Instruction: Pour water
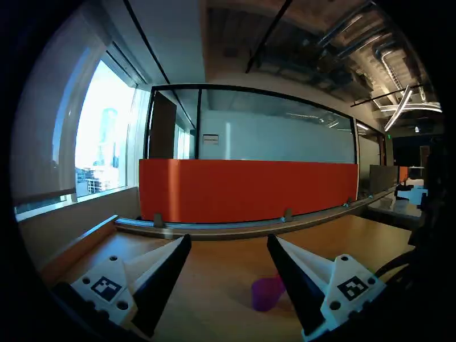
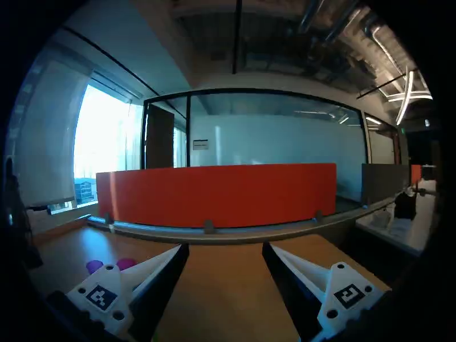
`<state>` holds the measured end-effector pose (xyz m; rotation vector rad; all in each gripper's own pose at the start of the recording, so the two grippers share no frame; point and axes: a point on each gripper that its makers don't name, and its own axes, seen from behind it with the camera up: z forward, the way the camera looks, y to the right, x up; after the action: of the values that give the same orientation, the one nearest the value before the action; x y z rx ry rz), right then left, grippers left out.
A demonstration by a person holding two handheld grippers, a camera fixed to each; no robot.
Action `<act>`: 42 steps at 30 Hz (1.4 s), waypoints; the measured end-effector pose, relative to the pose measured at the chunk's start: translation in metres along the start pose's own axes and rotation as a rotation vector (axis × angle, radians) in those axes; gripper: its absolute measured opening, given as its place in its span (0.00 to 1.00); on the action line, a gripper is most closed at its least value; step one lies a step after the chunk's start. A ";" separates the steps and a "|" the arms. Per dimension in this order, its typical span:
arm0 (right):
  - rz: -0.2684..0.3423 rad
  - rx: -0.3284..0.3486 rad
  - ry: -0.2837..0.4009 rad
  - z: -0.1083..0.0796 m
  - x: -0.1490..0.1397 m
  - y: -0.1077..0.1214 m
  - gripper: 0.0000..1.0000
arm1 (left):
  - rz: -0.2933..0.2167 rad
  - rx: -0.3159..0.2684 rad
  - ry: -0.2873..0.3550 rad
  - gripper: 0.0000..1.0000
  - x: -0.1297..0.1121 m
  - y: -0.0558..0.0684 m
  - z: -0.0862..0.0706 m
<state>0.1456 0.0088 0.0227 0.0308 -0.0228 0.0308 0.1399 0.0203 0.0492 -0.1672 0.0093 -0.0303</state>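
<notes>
Left claw [image 1: 229, 238] fingers wide apart, empty. Purple cup [image 1: 267, 293] sits on desk [image 1: 222, 302] just ahead, close beside its right finger, partly hidden. Right claw [image 2: 224, 246] likewise wide, empty; two purple rims [image 2: 94, 265] off to its left. Risk: off-centre closing nudges light cup, tips it. Contents unseen, so spill possible.

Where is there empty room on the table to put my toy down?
Left gripper view: the brown wooden desk is bare between the open fingers of the left gripper, back to the orange divider panel. It is tight by the purple plastic cup beside one finger. Right gripper view: bare wood lies ahead of the right gripper; two purple cups crowd the left.
</notes>
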 end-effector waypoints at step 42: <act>-0.014 0.477 -0.060 0.000 0.018 -0.100 1.00 | -0.054 -0.538 -0.062 0.99 0.043 0.106 0.040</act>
<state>0.1672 -0.0905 0.0204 0.5092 -0.0747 0.0209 0.1865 0.1306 0.0711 -0.7061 -0.0497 -0.0765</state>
